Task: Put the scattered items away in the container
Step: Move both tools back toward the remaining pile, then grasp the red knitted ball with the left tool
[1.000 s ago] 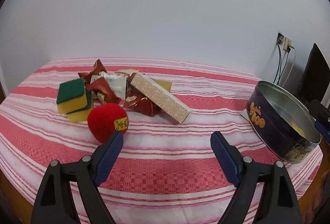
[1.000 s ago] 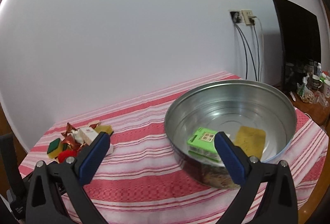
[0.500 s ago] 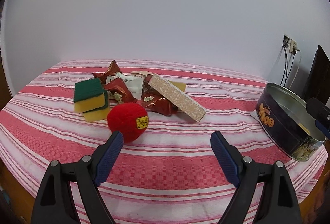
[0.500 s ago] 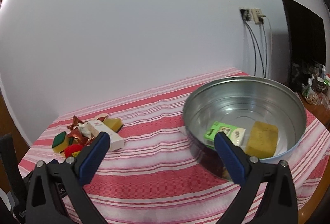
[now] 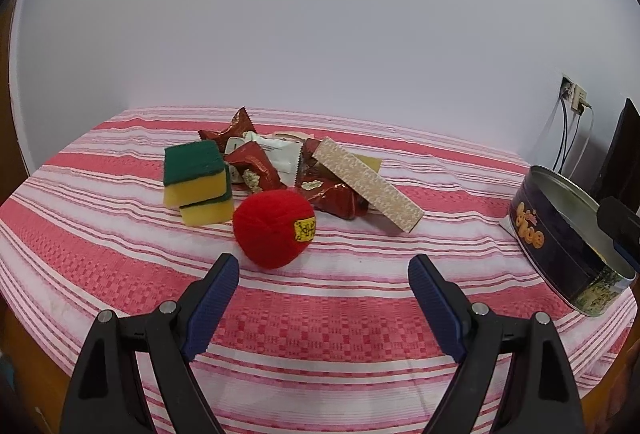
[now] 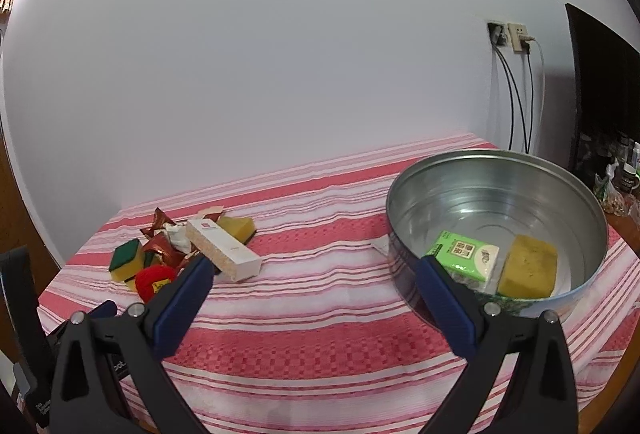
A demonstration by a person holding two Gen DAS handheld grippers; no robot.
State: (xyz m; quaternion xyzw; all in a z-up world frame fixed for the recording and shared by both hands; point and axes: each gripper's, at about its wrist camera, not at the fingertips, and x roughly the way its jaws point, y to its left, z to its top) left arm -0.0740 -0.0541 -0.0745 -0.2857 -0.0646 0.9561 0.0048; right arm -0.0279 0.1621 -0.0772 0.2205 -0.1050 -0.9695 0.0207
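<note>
Surface [image 5: 320,314]: covered by a red-and-white striped cloth, set against a plain white wall.
Left tongs [image 5: 323,266]: spread wide, nothing between the blue pads, above the cloth just in front of the red ball.
Right tongs [image 6: 312,270]: spread wide, empty, aimed between the pile and the tin.
Red ball [image 5: 274,228]: knitted, yellow label on its side, resting on the cloth nearest the left tongs.
Sponges [image 5: 196,180]: two, green over yellow, stacked, at the left of the pile.
Snack wrappers [image 5: 256,166]: crumpled, red and white, heaped behind the ball.
Long box [image 5: 366,184]: beige patterned, lying at a slant across the wrappers.
Tin [image 6: 500,190]: round metal container, dark printed outside, at the right end of the surface, well apart from the pile.
Tin contents: green carton [image 6: 464,260] and yellow sponge [image 6: 528,266], side by side on the bottom.
Wall socket [image 6: 508,36]: cables hanging down behind the tin.
</note>
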